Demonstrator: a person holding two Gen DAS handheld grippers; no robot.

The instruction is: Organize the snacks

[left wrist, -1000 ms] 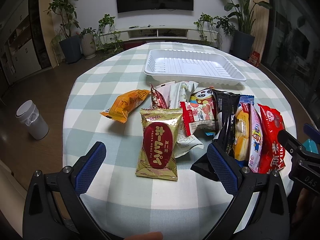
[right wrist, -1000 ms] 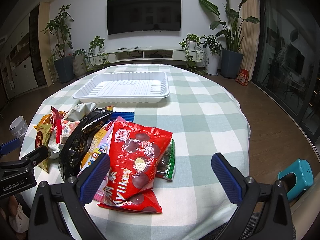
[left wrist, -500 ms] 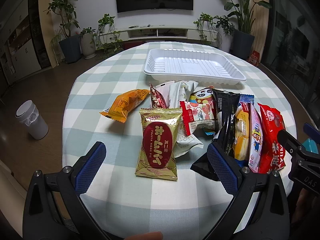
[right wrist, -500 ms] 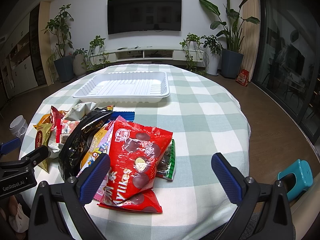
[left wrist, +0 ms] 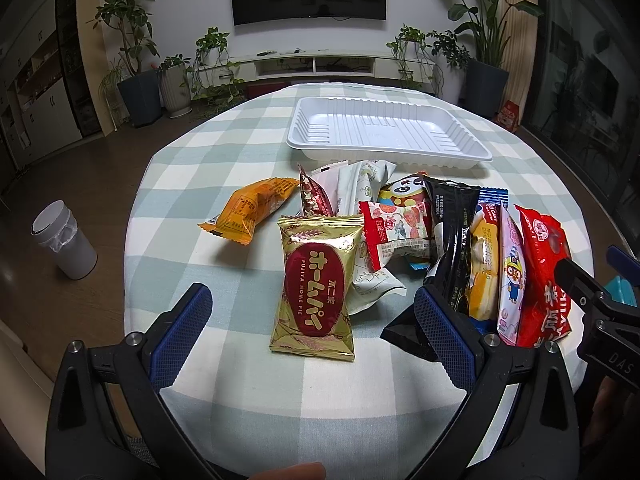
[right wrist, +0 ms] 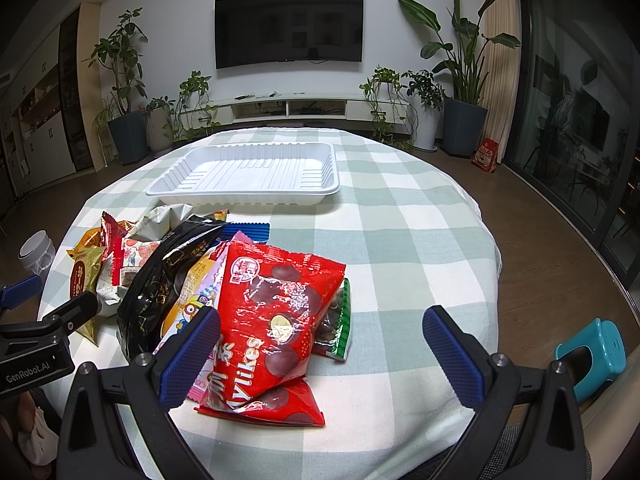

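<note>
A heap of snack packets lies on the checked table. A gold and red pie packet (left wrist: 316,284) lies nearest my left gripper (left wrist: 312,340), which is open and empty just short of it. An orange packet (left wrist: 252,208), a black bag (left wrist: 456,240) and a red chocolate bag (left wrist: 540,272) are spread left to right. An empty white tray (left wrist: 388,132) sits behind them. My right gripper (right wrist: 320,356) is open and empty, its left finger beside the red chocolate bag (right wrist: 272,320). The tray also shows in the right wrist view (right wrist: 248,176).
The round table's (right wrist: 420,240) edge drops off on all sides. A white bin (left wrist: 64,240) stands on the floor at the left. A teal stool (right wrist: 592,352) stands on the floor at the right. Plants and a TV line the far wall.
</note>
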